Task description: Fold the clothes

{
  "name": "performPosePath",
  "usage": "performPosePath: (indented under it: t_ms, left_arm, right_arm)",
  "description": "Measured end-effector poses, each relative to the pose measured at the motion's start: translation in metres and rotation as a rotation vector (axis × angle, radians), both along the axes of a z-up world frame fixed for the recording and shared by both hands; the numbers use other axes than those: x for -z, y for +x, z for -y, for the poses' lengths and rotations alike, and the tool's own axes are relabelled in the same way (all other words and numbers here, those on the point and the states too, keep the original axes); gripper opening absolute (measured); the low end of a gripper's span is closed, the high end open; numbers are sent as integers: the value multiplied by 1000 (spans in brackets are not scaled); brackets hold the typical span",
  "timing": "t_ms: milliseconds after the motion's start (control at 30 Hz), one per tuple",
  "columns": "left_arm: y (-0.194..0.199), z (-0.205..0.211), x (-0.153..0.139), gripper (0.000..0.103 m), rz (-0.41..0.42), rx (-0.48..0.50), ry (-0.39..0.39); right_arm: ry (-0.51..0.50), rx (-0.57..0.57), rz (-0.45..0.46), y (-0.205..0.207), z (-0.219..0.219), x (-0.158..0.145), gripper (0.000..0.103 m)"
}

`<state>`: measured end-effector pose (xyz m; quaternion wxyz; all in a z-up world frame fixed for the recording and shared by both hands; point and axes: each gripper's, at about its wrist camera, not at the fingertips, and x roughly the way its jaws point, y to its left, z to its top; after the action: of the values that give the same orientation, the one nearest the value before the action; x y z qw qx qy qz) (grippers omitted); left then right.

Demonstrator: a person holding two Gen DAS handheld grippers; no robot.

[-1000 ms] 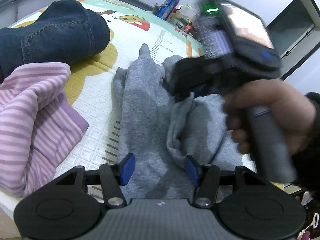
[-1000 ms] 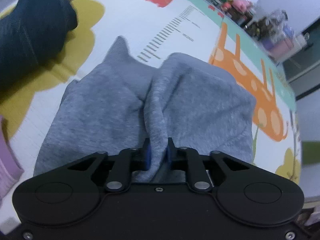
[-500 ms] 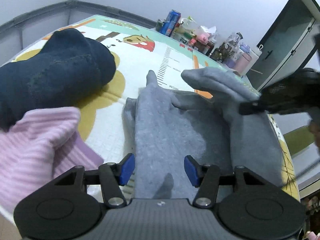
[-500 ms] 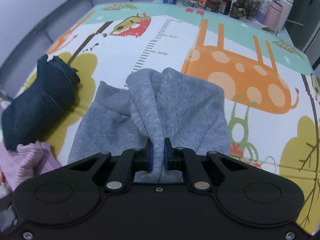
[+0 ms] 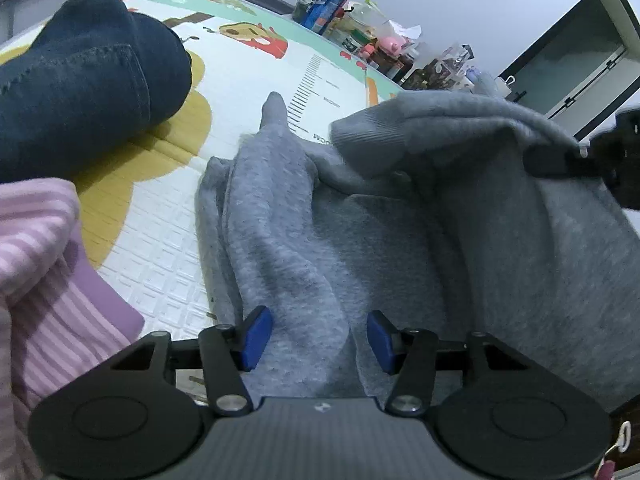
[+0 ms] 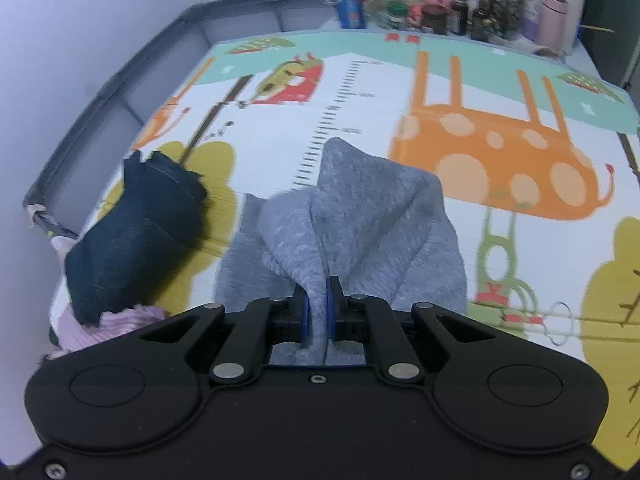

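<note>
While the left gripper (image 5: 316,334) is held open astride a ridge of the crumpled grey fleece garment (image 5: 400,220) on the cartoon-printed foam mat (image 5: 160,248), no fabric is pinched. Seen from the right wrist, a lifted fold is clamped by the right gripper (image 6: 316,312); it should be carried across evenly, the lower layer pinned.
</note>
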<state>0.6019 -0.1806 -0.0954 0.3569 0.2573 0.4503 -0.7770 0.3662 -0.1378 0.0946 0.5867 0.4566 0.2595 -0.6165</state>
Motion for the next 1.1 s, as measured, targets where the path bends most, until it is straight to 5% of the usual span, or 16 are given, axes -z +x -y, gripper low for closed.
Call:
performPosePath:
  t_ms: [267,467,700,1100]
  left_arm:
    - [6,2,5,57,-49,-29,29]
    - [41,-4,-3,48,-55,-186,73]
    - [57,-21,-32,53,-25,-157,-3]
    - [78,-46,-35,55,6,-178,13]
  right_arm:
    - [-13,-107,55,61,24,-2,9]
    - [61,-174,37,93,36,33,9]
    - [153,-148,120,85,37,79,9]
    - [187,-232,40,117,47,125,14]
